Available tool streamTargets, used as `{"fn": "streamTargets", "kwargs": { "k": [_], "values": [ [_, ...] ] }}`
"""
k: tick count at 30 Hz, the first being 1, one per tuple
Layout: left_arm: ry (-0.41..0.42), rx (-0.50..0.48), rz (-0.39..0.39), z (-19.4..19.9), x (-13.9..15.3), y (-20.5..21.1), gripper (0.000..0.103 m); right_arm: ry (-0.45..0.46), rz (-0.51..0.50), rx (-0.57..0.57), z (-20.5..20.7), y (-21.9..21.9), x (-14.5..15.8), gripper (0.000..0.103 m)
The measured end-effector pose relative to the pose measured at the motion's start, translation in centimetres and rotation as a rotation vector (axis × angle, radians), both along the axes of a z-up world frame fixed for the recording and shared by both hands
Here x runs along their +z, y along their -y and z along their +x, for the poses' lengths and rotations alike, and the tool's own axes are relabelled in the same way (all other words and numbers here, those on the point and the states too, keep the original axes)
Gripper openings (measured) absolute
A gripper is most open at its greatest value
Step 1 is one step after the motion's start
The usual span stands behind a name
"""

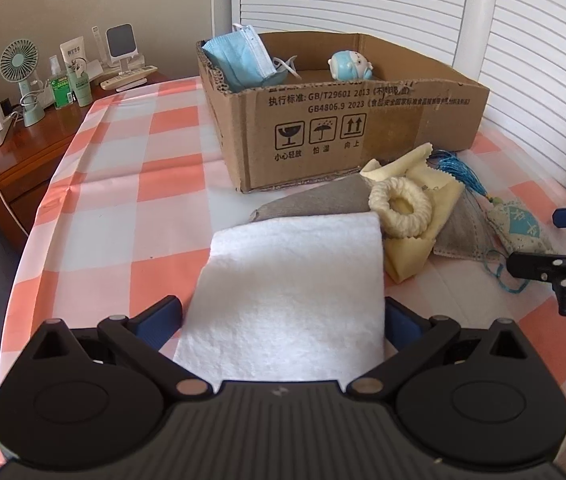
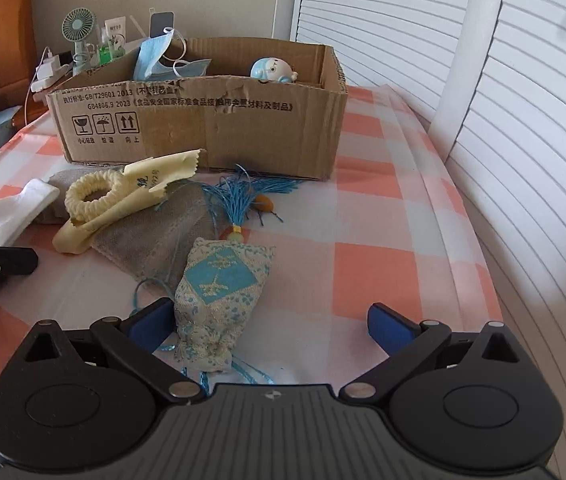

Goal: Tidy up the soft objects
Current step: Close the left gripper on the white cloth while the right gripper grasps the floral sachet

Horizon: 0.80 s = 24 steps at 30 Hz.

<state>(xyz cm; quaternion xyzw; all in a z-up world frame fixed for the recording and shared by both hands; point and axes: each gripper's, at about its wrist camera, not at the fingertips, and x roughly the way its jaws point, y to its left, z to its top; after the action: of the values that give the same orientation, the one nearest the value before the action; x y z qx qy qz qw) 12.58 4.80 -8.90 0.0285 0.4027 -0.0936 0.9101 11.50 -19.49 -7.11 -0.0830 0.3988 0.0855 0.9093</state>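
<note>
A folded white towel [image 1: 295, 280] lies between the wide-apart fingers of my left gripper [image 1: 283, 322], which is open around it. My right gripper [image 2: 271, 326] is open; the blue and cream sachet [image 2: 219, 292] with a blue tassel [image 2: 243, 196] lies by its left finger [image 2: 151, 324]. A cream knitted ring [image 1: 399, 208] rests on a pale yellow cloth [image 1: 431, 188] over a grey cloth [image 1: 323, 200]. The cardboard box [image 1: 423, 120] holds a blue face mask [image 1: 239, 60] and a small blue toy [image 1: 349, 65].
The pile lies on a pink and white checked cover [image 1: 131, 184]. A wooden nightstand [image 1: 31, 144] at the far left carries a green fan [image 1: 19, 60], bottles and chargers. A white slatted wall [image 2: 523, 120] runs along the right edge.
</note>
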Motion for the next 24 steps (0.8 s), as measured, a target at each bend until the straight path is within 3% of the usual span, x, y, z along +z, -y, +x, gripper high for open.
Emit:
{"fn": "streamTargets", "kwargs": {
  "k": [6,17,24],
  "values": [
    [-0.028,-0.047,-0.006,0.9,0.2,-0.3,0.102,0.008,0.024,-0.005,-0.3,1.0,-0.2,0.103],
    [-0.101,-0.148,-0.146,2.2,0.9,-2.1,0.100,0.031,0.031,0.000,-0.3,0.8,-0.3,0.103],
    [-0.096,-0.143,-0.063,1.7,1.2,-1.8,0.080,0.036,0.030,0.001,-0.3,0.7,-0.3,0.103]
  ]
}}
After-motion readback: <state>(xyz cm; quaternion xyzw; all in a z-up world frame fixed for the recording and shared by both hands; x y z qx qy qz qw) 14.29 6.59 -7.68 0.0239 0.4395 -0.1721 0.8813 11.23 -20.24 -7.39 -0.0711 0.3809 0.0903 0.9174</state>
